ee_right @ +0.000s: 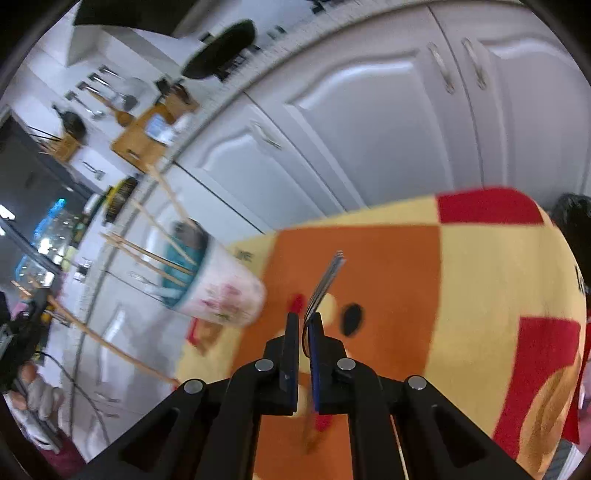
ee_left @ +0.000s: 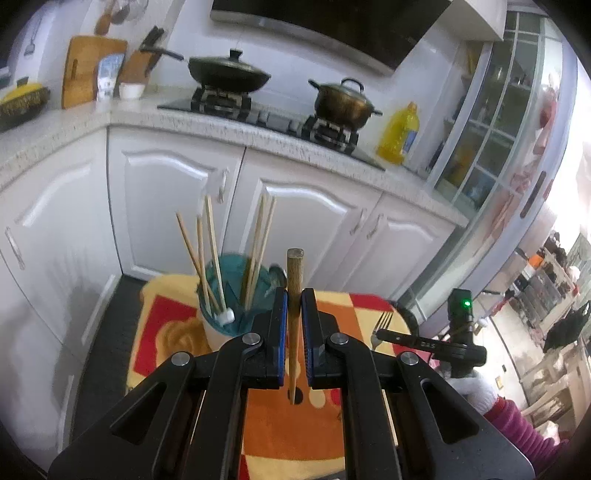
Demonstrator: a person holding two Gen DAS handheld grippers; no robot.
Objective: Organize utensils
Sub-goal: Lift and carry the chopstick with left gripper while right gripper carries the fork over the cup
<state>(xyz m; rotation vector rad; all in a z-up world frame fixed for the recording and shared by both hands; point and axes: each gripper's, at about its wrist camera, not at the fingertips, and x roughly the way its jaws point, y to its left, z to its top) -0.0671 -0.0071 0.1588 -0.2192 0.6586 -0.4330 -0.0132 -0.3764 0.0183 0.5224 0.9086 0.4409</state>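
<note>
A: Kitchen — white cabinet doors (ee_left: 173, 206) under a speckled countertop (ee_left: 229, 129), gas hob (ee_left: 258, 110) with wok (ee_left: 229, 72) and pot (ee_left: 343, 101).

B: Range hood (ee_left: 325, 22) above, cutting board (ee_left: 86, 68) leaning left, glass-paned door (ee_left: 491, 122) right — bright daylight there.

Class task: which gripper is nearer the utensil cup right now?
Left. The left gripper, holding a chopstick, is right beside the cup; the right gripper, holding a fork, sits farther off.
</note>
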